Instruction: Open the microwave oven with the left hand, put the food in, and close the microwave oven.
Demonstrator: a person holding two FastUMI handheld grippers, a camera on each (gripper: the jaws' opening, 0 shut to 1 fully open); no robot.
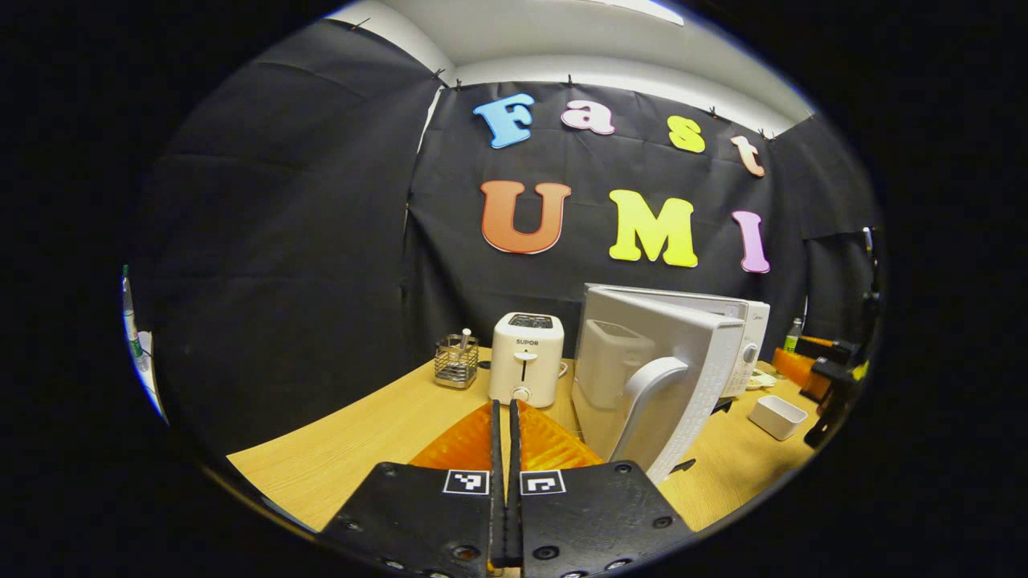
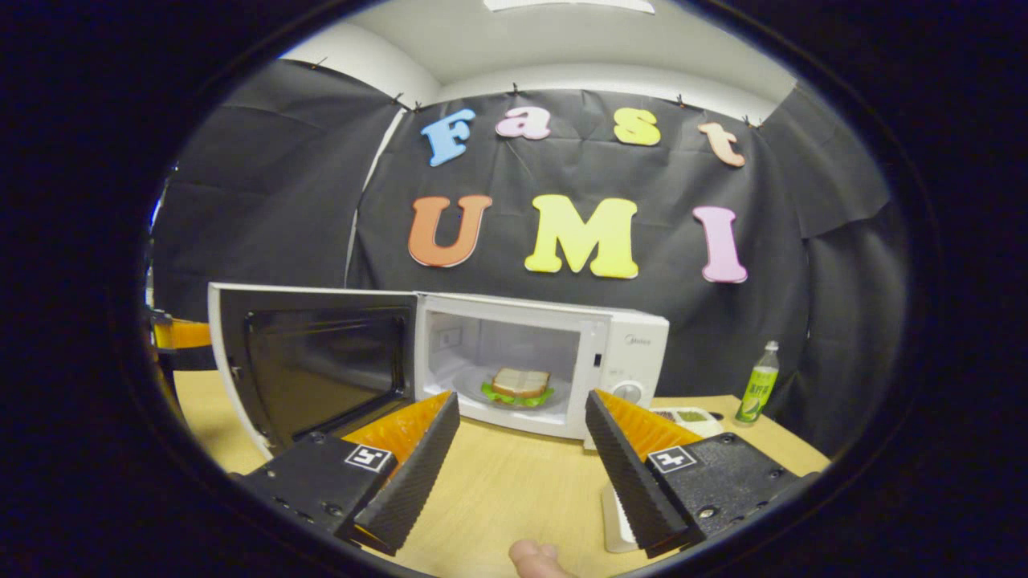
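In the left gripper view, the left tongs [image 1: 504, 482] are pressed together, empty, above the pale wooden tabletop [image 1: 353, 449]. Just ahead, the white microwave oven [image 1: 743, 337] has its white door [image 1: 666, 377] swung open, beside a white toaster [image 1: 526, 357]. In the right gripper view, the right tongs [image 2: 522, 474] stand wide apart, empty. The sandwich with green lettuce [image 2: 520, 385] sits on a plate inside the open oven.

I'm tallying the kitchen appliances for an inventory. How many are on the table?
2. The toaster stands near the back wall beside a wire holder; the microwave oven is to its right, door open, sandwich inside. Others may be hidden.
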